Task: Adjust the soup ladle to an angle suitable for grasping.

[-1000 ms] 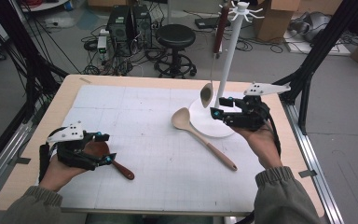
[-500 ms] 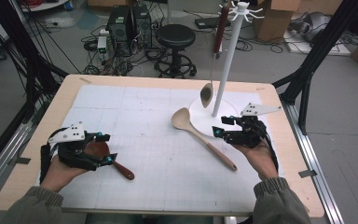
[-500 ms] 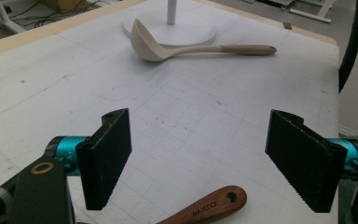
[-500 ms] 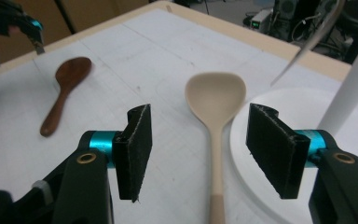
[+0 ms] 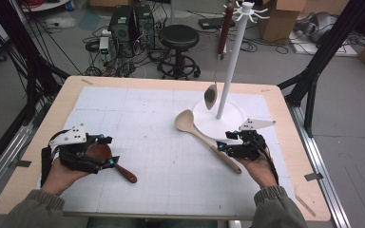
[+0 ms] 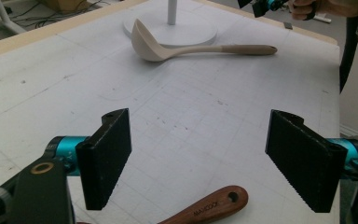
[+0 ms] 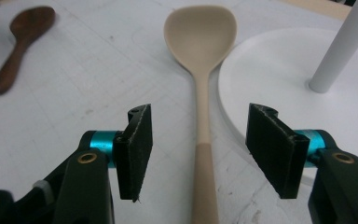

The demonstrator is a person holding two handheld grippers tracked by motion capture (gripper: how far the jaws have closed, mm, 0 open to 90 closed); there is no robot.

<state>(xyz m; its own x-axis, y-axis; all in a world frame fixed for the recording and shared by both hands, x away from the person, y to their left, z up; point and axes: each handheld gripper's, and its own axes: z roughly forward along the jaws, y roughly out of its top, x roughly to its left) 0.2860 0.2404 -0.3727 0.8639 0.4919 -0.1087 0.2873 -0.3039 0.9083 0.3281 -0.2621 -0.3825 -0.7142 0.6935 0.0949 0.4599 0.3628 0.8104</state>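
Note:
A beige spoon (image 5: 204, 137) lies on the white mat, its bowl touching the rack's round base (image 5: 230, 114). My right gripper (image 5: 224, 145) hovers low over its handle end. In the right gripper view my right gripper (image 7: 198, 140) is open, with the beige spoon (image 7: 200, 42) running between the jaws and touching neither pad. A dark wooden spoon (image 5: 119, 168) lies at the front left. My left gripper (image 5: 108, 151) stands open over its bowl. The wooden handle (image 6: 209, 210) shows below the left gripper (image 6: 205, 140), apart from both pads.
A white rack pole (image 5: 230, 61) rises from the base at the back right. A metal ladle (image 5: 211, 95) with a dark handle hangs from one of its hooks. The wooden table edge (image 5: 309, 156) runs close to the right hand.
My right gripper has come down and toward the person, from beside the rack base to just above the beige spoon's handle. The left gripper has stayed put.

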